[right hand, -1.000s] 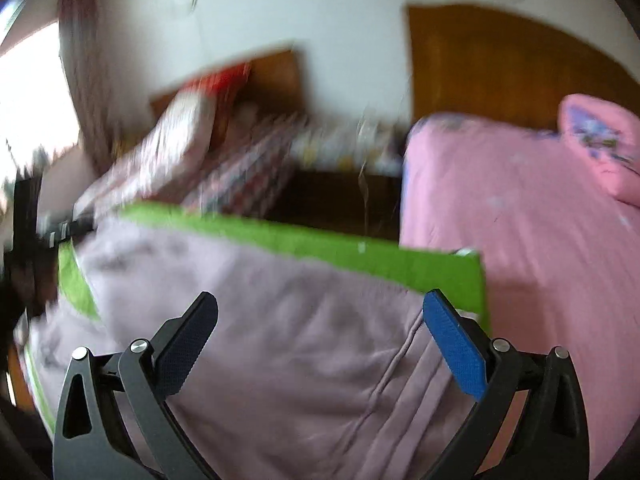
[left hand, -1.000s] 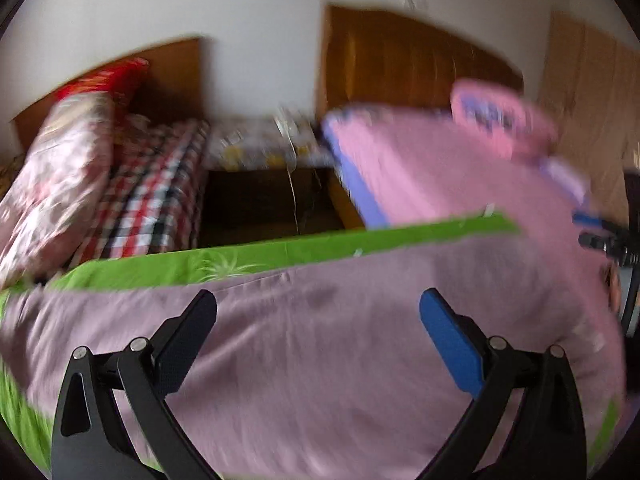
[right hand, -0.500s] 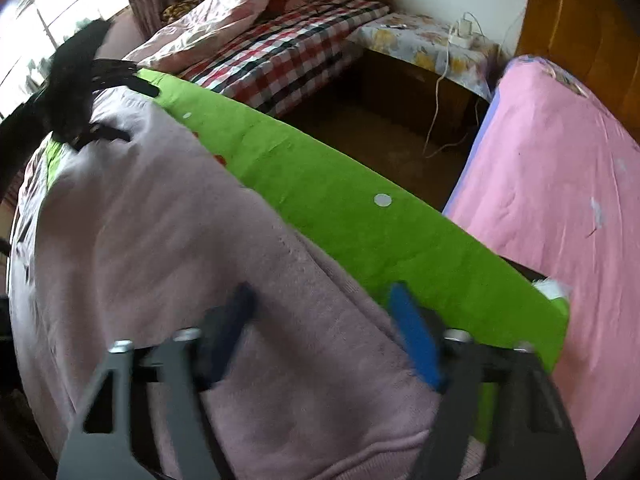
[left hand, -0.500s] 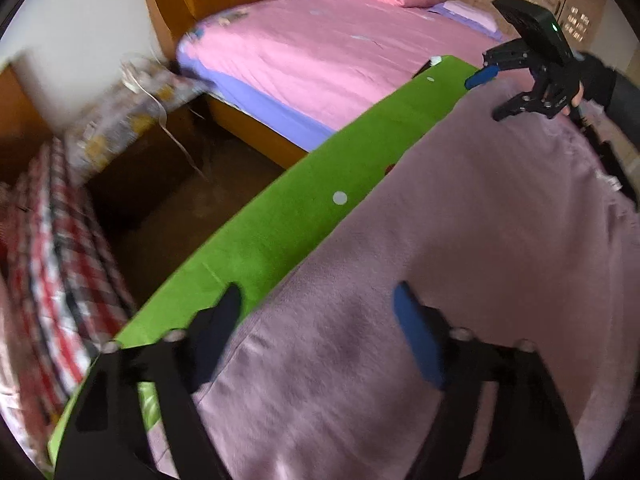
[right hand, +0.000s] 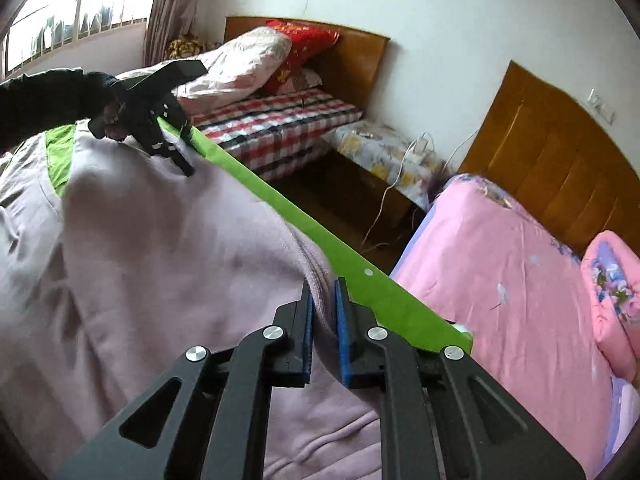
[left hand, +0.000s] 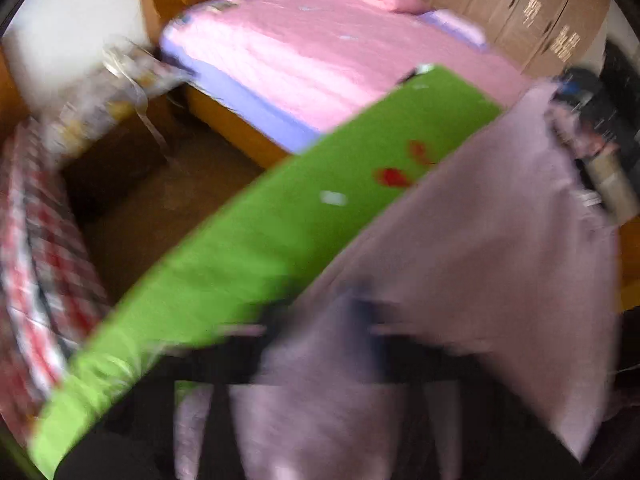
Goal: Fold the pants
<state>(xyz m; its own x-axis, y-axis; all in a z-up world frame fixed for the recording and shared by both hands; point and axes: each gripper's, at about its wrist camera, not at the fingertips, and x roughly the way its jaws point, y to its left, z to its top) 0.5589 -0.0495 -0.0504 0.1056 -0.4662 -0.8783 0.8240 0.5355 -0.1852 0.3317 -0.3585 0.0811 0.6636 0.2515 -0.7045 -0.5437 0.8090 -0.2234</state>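
Pale mauve pants (right hand: 152,264) lie spread over a green table (right hand: 384,300). My right gripper (right hand: 323,285) is shut, and a ridge of the pants' far edge is pinched between its blue pads (right hand: 343,332). At the other end of that edge my left gripper (right hand: 186,166), held by a black-sleeved hand, has its tips down on the cloth. The left wrist view is blurred. There the left gripper (left hand: 356,312) is dark and closed together with pants (left hand: 480,248) cloth bunched around it. The right gripper (left hand: 592,120) is a smear at the far right.
Beyond the table's far edge is a gap of brown floor (left hand: 168,208), a low nightstand with cables (right hand: 384,152), a pink bed (right hand: 520,280) and a plaid bed (right hand: 276,124). A window (right hand: 60,12) is at the far left, wardrobes (left hand: 532,12) to the right.
Both grippers went from wide open above the pants to shut on the cloth at its far edge. The left gripper dropped and tilted down. The right view now takes in more of the room.
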